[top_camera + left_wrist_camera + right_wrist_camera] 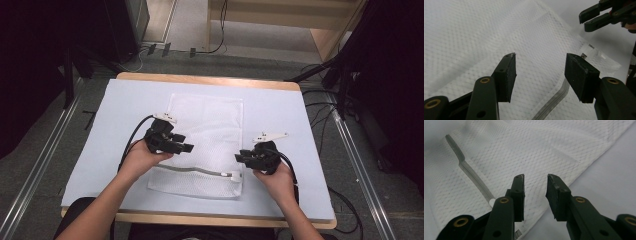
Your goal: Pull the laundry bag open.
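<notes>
Leftmost, the left gripper [186,143], black, held in the person's left hand [142,157] over the left part of a white mesh laundry bag [210,125]; in its own view the jaws stand wide apart with nothing between them, the mesh below and the right gripper [587,21] farther off at upper right. Centre, the mesh laundry bag itself, lying flat on the pale blue table cover [290,115], lengthwise away from the person, its grey zipper [195,170] running across the near end and a white zipper pull [231,175] sitting at the zipper's right end, near the bag's right edge. Right, the right gripper [241,157], black, held in the right hand [275,177] just beside the bag's right edge and near the pull; in its own view the jaws are parted by a narrow gap, empty, hovering above the bag's edge with the zipper [471,173] running off to the left; whether either gripper touches the fabric cannot be told
</notes>
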The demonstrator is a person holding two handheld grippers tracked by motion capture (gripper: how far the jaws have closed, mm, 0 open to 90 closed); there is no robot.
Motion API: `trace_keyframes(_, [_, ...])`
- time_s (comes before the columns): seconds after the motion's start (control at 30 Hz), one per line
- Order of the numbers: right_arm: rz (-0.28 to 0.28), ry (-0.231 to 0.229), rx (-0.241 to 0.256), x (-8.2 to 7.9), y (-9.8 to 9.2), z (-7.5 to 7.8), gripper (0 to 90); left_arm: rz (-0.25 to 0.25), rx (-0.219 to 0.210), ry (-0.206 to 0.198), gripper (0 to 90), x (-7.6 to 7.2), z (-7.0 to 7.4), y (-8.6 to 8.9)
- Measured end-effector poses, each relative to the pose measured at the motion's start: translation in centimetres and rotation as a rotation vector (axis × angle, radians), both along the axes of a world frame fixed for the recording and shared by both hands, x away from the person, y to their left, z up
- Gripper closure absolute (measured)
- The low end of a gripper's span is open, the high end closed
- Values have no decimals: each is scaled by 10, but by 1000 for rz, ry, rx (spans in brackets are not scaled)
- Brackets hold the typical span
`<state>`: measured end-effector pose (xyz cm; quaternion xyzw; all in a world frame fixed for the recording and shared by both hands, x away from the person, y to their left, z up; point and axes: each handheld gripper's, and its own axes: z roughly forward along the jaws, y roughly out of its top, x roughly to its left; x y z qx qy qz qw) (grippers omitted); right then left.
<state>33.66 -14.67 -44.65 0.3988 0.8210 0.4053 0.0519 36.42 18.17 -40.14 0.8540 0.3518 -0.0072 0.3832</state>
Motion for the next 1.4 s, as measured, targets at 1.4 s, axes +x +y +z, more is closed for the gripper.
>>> trace_keyframes(1.4, [202,9,-37,-26,0,-29,900,-141,34,110,692,-13,-39,-67])
